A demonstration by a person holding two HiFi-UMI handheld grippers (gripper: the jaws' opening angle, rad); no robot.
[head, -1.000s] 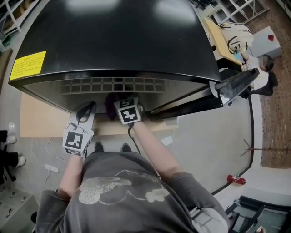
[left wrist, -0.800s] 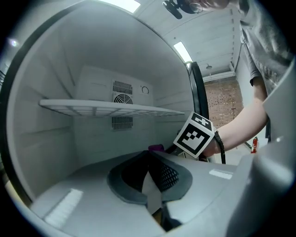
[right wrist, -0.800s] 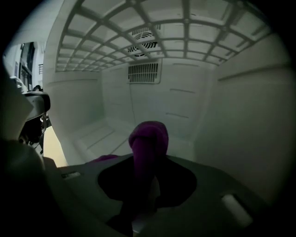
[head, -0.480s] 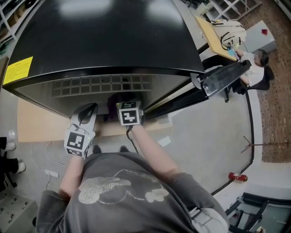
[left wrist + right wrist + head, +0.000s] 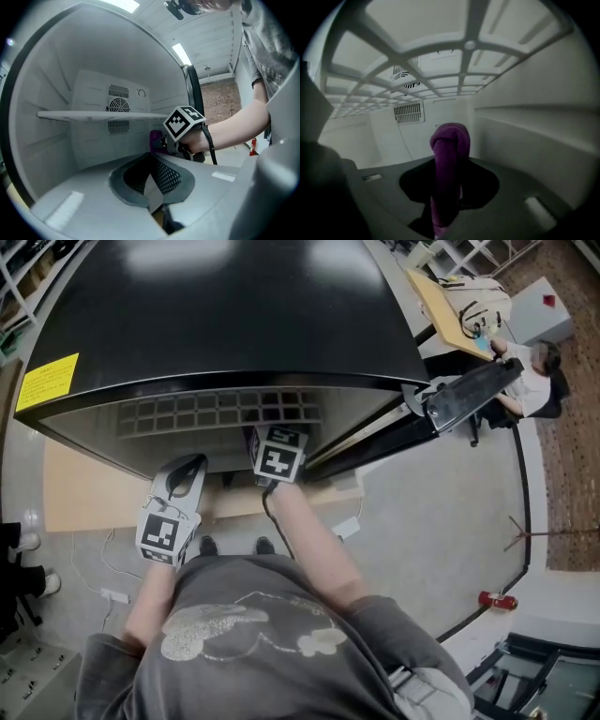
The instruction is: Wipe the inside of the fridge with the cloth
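Deeper into the fridge (image 5: 225, 324) went my right gripper (image 5: 448, 190), jaws clamped on the purple cloth (image 5: 449, 150); left gripper (image 5: 152, 190) closed, empty. Wiping seemed mostly ahead.

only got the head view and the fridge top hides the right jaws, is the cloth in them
Observer: Yes. The right gripper is shut on a purple cloth, which is bunched and sticks up past the jaws.
Operator: touching a wall yet
Observer: It doesn't look so. The left gripper view shows the cloth in the air, in front of the back wall.
Operator: and the left one
Observer: The left gripper is empty with its jaws together. It points into the fridge toward a shelf.
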